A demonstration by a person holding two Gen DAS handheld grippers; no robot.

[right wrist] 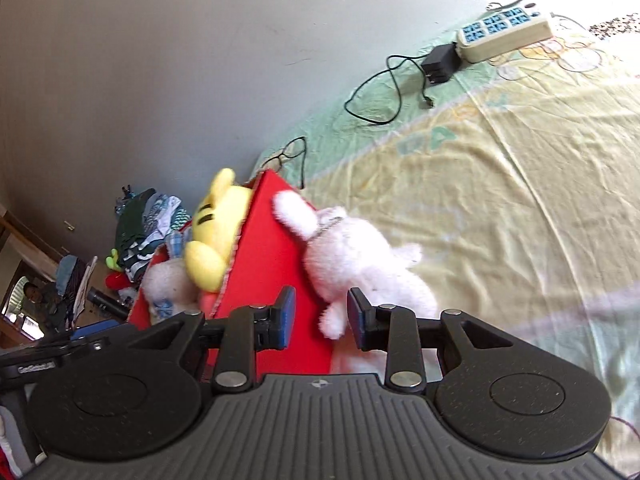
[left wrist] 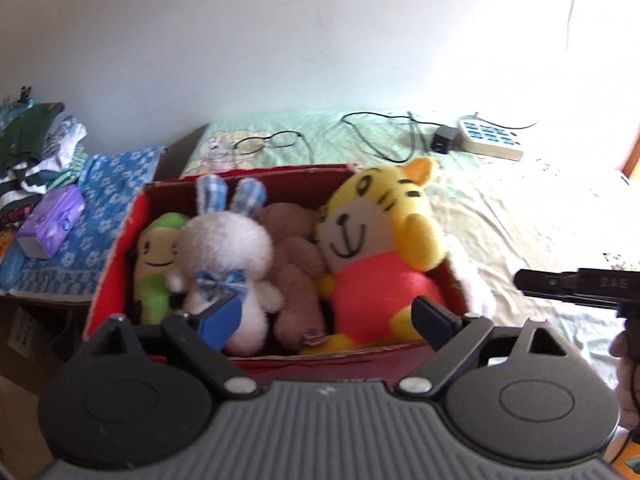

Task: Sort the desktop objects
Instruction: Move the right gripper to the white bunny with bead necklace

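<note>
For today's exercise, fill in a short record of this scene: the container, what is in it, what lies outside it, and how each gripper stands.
container: red box on the bedsheet
inside: green plush, white rabbit, brown plush, yellow tiger
outside: white plush lying against the box's outer wall
left gripper: open, empty, over the box
right gripper: open, around the white plush's foot, pads not pressing

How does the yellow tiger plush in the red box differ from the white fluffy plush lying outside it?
The yellow tiger plush sits inside the red cardboard box, packed among other toys; the white fluffy plush lies on the bedsheet, against the box's outer wall. The tiger is yellow with a pink body; the other is all white. Both are soft toys.
</note>
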